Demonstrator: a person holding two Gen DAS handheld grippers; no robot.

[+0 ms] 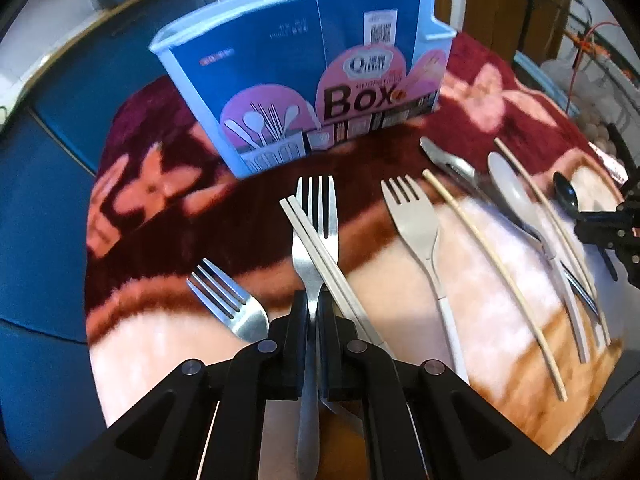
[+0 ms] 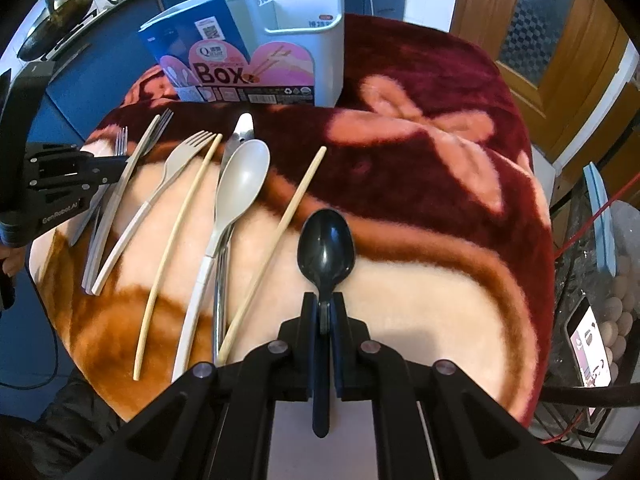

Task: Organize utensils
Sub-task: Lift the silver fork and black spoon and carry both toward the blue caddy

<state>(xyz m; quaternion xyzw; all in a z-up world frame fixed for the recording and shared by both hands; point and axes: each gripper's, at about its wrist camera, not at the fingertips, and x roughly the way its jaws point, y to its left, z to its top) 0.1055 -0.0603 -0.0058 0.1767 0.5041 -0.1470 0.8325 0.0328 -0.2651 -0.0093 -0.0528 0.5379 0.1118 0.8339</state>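
Observation:
My left gripper (image 1: pixel 313 305) is shut on a steel fork (image 1: pixel 316 216), tines forward, just above the blanket; a pair of grey chopsticks (image 1: pixel 320 256) crosses under it. My right gripper (image 2: pixel 325 303) is shut on a black spoon (image 2: pixel 326 245), bowl forward; the spoon also shows at the right edge of the left wrist view (image 1: pixel 565 195). The blue-and-white utensil box (image 1: pixel 304 72) stands upright at the far side of the table and also shows in the right wrist view (image 2: pixel 280 46). The left gripper (image 2: pixel 116 164) shows at the left in the right wrist view.
On the red-and-pink blanket (image 2: pixel 420 160) lie a small steel fork (image 1: pixel 232 304), a beige fork (image 1: pixel 416 224), a beige spoon (image 2: pixel 240 184), two bamboo chopsticks (image 2: pixel 176 248), and steel tongs (image 1: pixel 452 164). A phone (image 2: pixel 588 348) and eggs sit off the table's right.

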